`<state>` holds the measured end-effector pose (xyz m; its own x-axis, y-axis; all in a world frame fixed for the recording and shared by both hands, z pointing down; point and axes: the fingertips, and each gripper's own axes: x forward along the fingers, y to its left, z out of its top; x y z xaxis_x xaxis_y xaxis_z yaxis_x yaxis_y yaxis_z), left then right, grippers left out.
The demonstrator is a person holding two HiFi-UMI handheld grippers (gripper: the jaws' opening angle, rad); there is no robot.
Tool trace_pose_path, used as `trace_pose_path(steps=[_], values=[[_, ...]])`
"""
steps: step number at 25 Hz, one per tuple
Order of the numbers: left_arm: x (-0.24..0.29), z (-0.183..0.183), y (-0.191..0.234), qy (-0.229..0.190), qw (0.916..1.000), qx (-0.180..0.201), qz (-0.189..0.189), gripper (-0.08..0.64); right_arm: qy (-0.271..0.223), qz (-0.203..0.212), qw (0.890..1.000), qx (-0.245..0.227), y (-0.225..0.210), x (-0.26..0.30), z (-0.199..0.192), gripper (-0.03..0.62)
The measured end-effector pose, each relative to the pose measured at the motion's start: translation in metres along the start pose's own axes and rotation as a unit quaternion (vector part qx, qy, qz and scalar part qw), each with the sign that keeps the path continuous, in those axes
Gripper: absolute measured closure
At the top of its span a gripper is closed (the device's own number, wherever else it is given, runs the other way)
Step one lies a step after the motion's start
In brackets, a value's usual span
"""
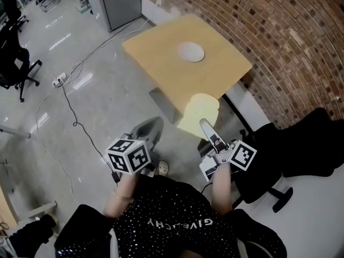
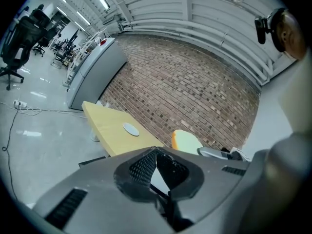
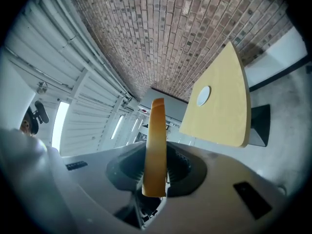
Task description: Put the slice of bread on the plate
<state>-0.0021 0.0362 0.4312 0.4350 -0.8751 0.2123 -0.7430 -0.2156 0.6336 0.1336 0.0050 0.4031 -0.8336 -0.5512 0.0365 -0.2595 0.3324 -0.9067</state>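
— Jaws on our right gripper are clamped on the bread, which stands edge-on between them.
— And our left gripper?
— Pinched together, nothing between its tips.
— Where do we have the bread?
— In the air, short of the table; the plate lies well apart from it, near the table's middle.

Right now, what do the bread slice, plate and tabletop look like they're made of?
Slice of bread: pale face, orange-brown crust. Held at one edge, it stands out stiff, so it may be a foam or plastic prop.
Plate: smooth greyish white; ceramic or plastic, can't tell.
Tabletop: matte, even light-wood colour, probably laminate.
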Motion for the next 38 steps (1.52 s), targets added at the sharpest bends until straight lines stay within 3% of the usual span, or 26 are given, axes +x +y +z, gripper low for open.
trace_pose_path(steps=[8, 17, 21, 24, 28, 33, 36, 38], values=[[0.061, 0.017, 0.026, 0.024, 0.9994, -0.023, -0.010, 0.549, -0.028, -0.043, 0.999, 0.018, -0.044, 0.028, 0.041, 0.499], [0.188, 0.103, 0.088, 0.059, 0.9971, -0.033, -0.035, 0.549, -0.050, -0.092, 0.994, 0.019, -0.088, 0.126, 0.138, 0.499], [0.237, 0.135, 0.116, 0.082, 0.9948, -0.044, -0.043, 0.549, -0.044, -0.135, 0.990, 0.011, -0.121, 0.171, 0.183, 0.499], [0.267, 0.151, 0.138, 0.098, 0.9927, -0.053, -0.048, 0.549, -0.035, -0.175, 0.984, -0.002, -0.159, 0.209, 0.218, 0.499], [0.296, 0.165, 0.159, 0.112, 0.9894, -0.070, -0.061, 0.549, 0.001, -0.197, 0.980, -0.001, -0.205, 0.273, 0.248, 0.499], [0.311, 0.166, 0.179, 0.122, 0.9869, -0.094, -0.049, 0.549, 0.079, -0.225, 0.971, 0.022, -0.258, 0.323, 0.245, 0.499], [0.316, 0.167, 0.188, 0.122, 0.9869, -0.099, -0.037, 0.549, 0.096, -0.212, 0.972, 0.043, -0.271, 0.339, 0.241, 0.499], [0.318, 0.169, 0.190, 0.116, 0.9873, -0.104, -0.032, 0.549, 0.103, -0.228, 0.967, 0.046, -0.283, 0.340, 0.241, 0.499]])
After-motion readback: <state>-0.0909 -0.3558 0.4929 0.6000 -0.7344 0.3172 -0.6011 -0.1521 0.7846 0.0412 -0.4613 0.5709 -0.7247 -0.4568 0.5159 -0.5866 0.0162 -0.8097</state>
